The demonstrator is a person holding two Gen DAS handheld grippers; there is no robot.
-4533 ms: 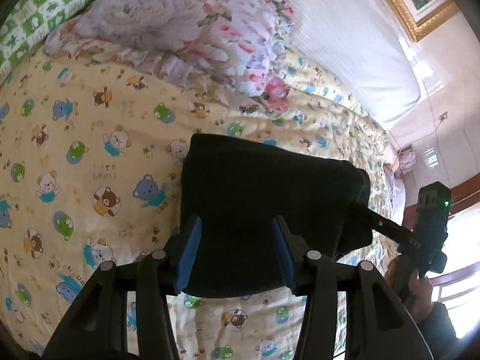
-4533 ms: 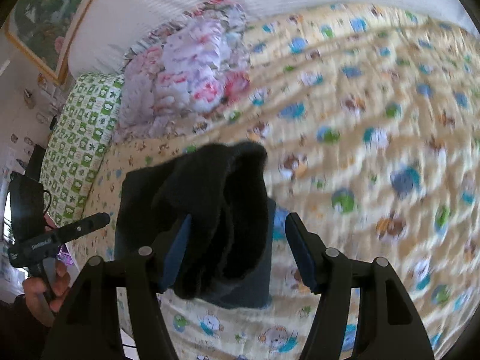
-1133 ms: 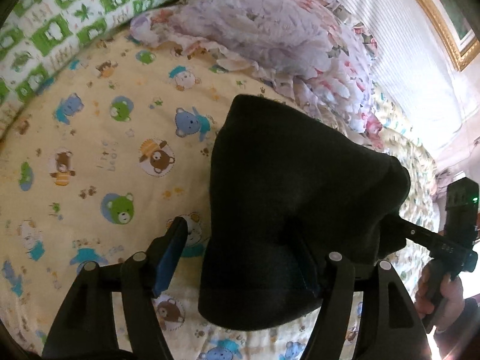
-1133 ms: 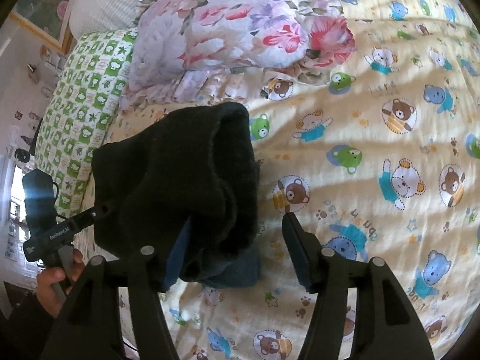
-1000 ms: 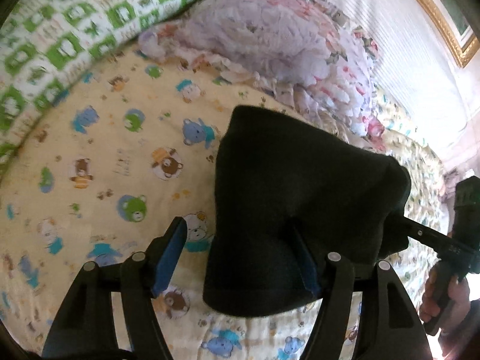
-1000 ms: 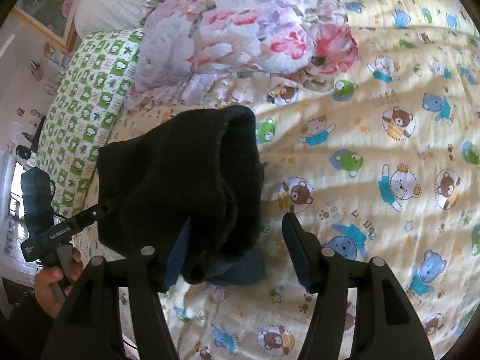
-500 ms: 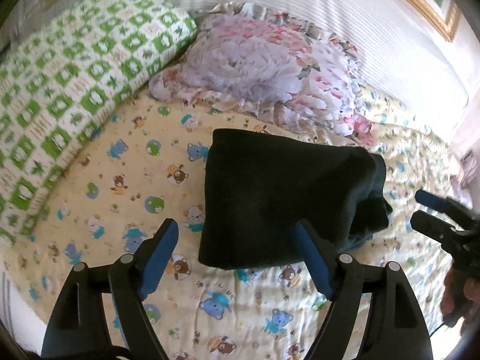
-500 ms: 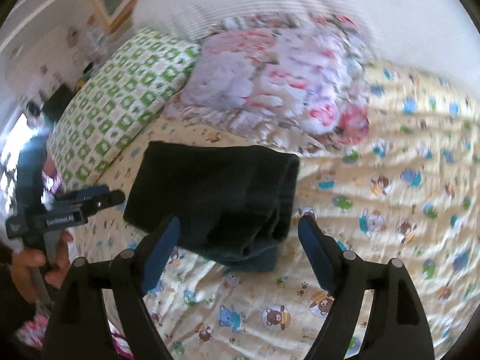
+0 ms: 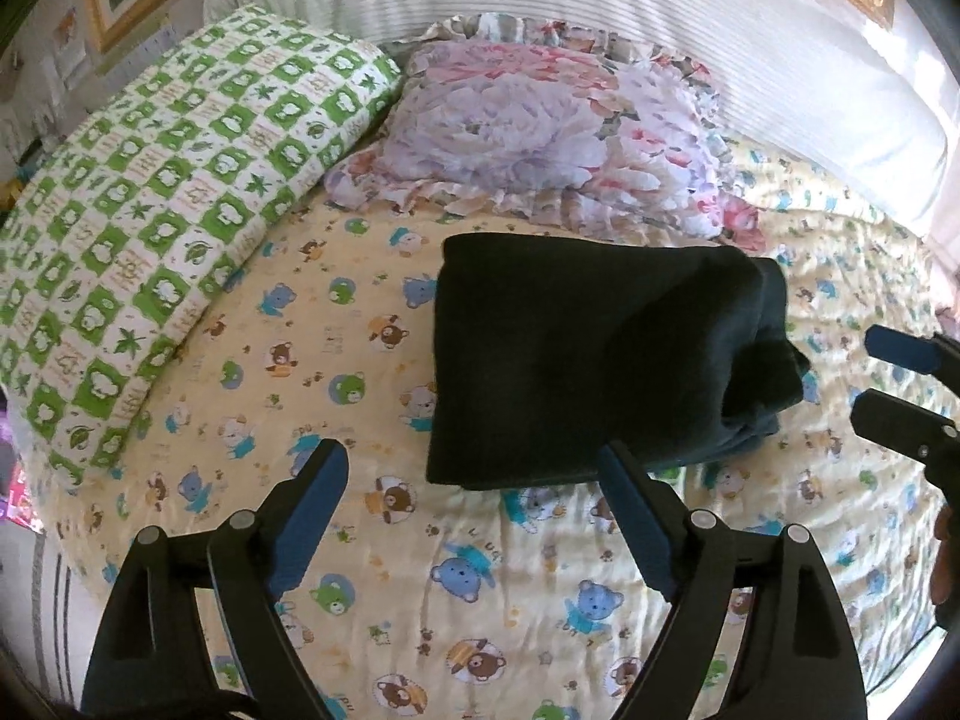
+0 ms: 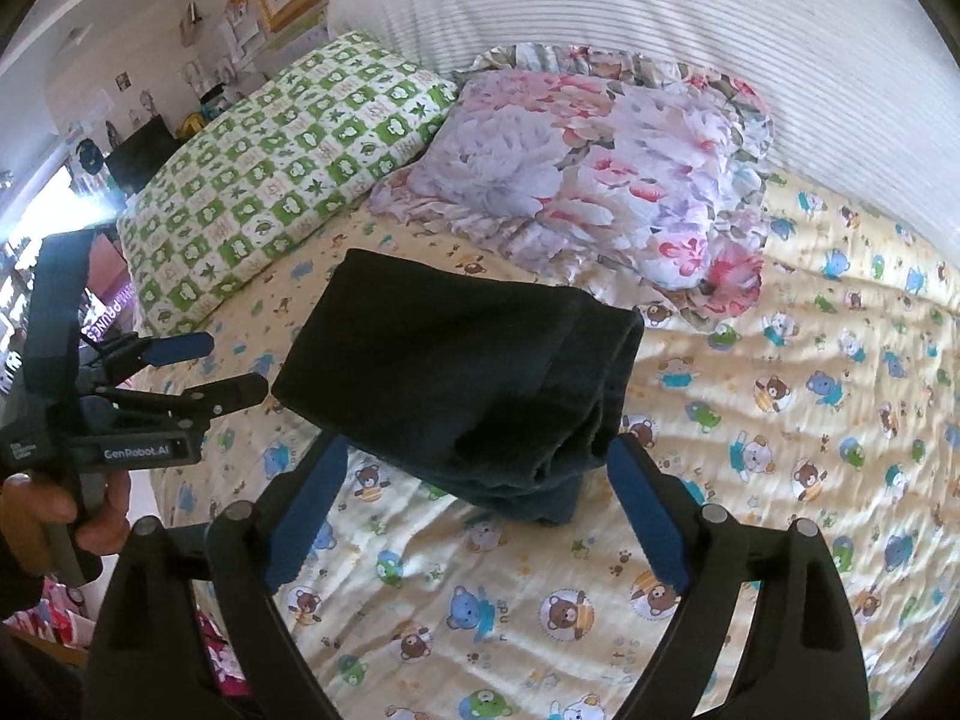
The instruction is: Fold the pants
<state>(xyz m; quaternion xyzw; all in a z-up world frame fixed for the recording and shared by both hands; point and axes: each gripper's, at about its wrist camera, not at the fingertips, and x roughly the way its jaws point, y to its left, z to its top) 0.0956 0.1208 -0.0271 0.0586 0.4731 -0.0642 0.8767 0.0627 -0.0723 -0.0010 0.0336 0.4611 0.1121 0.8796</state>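
Observation:
The dark pants (image 9: 588, 360) lie folded in a thick square stack on the yellow teddy-bear bedspread (image 9: 420, 600); they also show in the right wrist view (image 10: 468, 372). My left gripper (image 9: 474, 480) is open and empty, held back just short of the stack's near edge. My right gripper (image 10: 480, 468) is open and empty, near the stack's layered end. Each gripper shows in the other's view: the right gripper (image 9: 870, 372) at the right edge, the left gripper (image 10: 234, 369) at the left, both clear of the pants.
A green-and-white checked pillow (image 9: 150, 228) and a floral pillow (image 9: 528, 132) lie behind the pants against a white striped headboard (image 9: 600, 12). The bed's edge runs along the left (image 9: 54, 570). Bare bedspread spreads to the right (image 10: 810, 420).
Both grippers, shut on the lifted stack a second ago, have opened and drawn back. The pants now rest flat on the bedspread nearer the pillows.

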